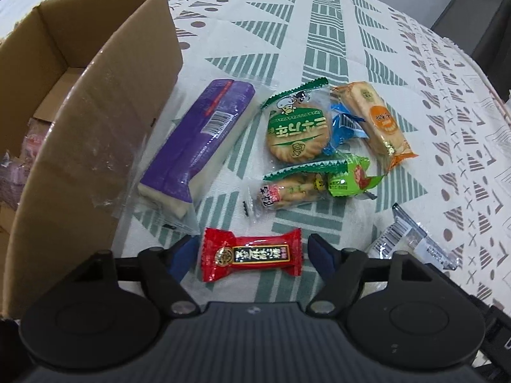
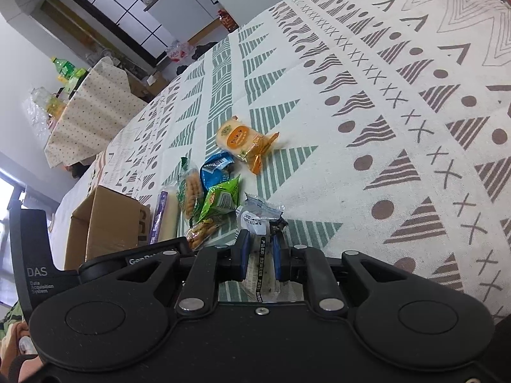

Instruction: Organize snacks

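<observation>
Straddling the red candy (image 1: 251,254), left gripper (image 1: 252,253) gapes (pads apart); right gripper (image 2: 261,252) pinches a clear-wrapped bar (image 2: 259,223)

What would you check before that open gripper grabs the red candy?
1. Left gripper open wide enough: ok, its blue fingers stand either side of the red candy, clear of it.
2. Candy free of the other snacks: ok, it lies alone on the cloth.
3. Candy centred between the jaws: ok.
4. Box open to receive it: ok, the top is open, with snacks already inside.
5. Right gripper out of the way: ok, it is shut on a clear packet, off to the side.
6. Room left in the box: cannot tell.
</observation>
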The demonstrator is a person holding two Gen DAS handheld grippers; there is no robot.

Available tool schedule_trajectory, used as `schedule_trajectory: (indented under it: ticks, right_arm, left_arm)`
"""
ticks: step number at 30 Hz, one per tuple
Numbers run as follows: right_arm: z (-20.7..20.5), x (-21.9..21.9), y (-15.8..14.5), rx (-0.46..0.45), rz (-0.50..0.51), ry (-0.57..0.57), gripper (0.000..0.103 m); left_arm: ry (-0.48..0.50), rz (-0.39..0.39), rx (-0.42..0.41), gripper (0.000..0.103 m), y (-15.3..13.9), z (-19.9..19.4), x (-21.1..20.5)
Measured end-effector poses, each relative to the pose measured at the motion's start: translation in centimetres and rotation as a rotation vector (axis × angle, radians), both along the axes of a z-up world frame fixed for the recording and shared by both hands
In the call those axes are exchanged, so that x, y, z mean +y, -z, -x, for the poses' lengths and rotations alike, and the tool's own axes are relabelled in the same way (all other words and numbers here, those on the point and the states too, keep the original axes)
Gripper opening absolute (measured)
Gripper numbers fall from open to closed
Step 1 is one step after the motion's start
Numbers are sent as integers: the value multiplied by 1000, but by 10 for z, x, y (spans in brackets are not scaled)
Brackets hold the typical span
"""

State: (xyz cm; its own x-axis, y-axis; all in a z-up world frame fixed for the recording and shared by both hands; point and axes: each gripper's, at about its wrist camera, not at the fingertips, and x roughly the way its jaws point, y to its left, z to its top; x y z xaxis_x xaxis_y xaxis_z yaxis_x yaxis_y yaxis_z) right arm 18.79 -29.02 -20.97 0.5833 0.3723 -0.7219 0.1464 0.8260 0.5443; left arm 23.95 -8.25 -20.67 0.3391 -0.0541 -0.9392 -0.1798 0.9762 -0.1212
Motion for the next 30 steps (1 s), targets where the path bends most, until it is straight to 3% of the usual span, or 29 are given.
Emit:
schedule_trajectory:
  ticks: [3,4,7,16,25,30]
  right_arm:
    - [0,-1,1,4,-2,0,15]
    - [0,0,1,5,-2,1,15]
    - [0,1,-1,3,7,-5,15]
    - [1,7,-15,-13,32,-8,15]
    - [0,25,-42,-77,82,-34,13]
    - [-2,41,-62,-122,102,-61,13]
  left_arm:
    - [0,-4,-9,54,-2,0,1]
    - [4,9,-11,44,-3,0,1]
    - [17,16,-13,36,-7,1,-1]
    - [0,79,-74,36,-32,8,12]
    - [-38,131,-183,36,-68,17,38]
    - [-67,158,-282,36,-98,23,54]
